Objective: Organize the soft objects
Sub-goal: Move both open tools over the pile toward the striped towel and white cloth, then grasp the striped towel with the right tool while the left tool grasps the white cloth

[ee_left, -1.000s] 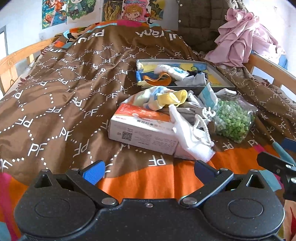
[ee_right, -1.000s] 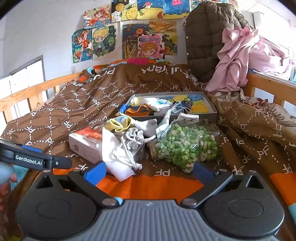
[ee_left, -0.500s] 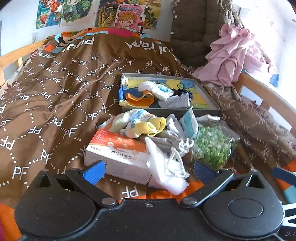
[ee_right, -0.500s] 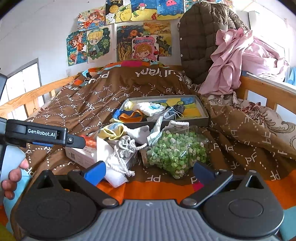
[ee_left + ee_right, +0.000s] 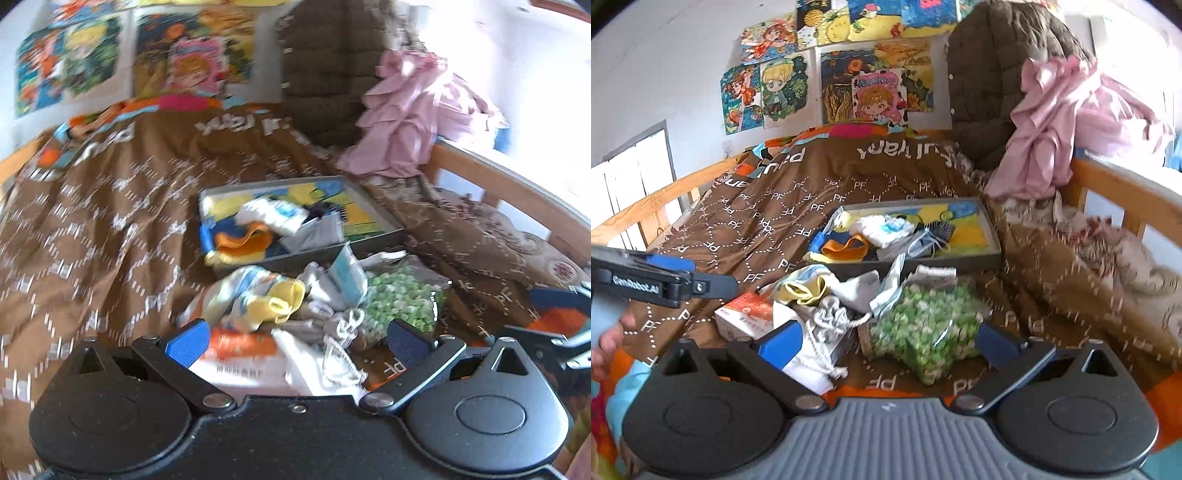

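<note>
Landmark: a grey tray [image 5: 991, 245] is lying on the brown bedspread [image 5: 768, 218]; every place below is being given relative to it.
Tray contents: an orange band [image 5: 849, 245], a white-and-blue cloth [image 5: 886, 229] and a dark striped item [image 5: 940, 230] are sitting inside it on a yellow-and-blue lining.
Soft pile: a yellow-and-blue sock bundle [image 5: 258, 295] is lying just in front of the tray's near wall, touching a grey drawstring pouch [image 5: 831, 317] and a white cloth [image 5: 314, 369] on the near side.
Box: a red-and-white carton [image 5: 746, 314] is sitting in front of the tray, towards its left corner, under part of the pile.
Bag: a clear bag of green pieces [image 5: 927, 328] is resting in front of the tray's right half, touching the pile.
Left gripper [image 5: 295, 336]: hovering in front of the tray over the carton and white cloth, its 2 blue pads [image 5: 186, 338] standing wide apart and gripping nothing; this view is motion-blurred.
Right gripper [image 5: 886, 339]: hanging in front of the tray near the bag, its fingers spread wide, nothing between them.
Beyond the tray: pink clothing [image 5: 1067, 125] is draped over the wooden rail [image 5: 1115, 188] to its right.
</note>
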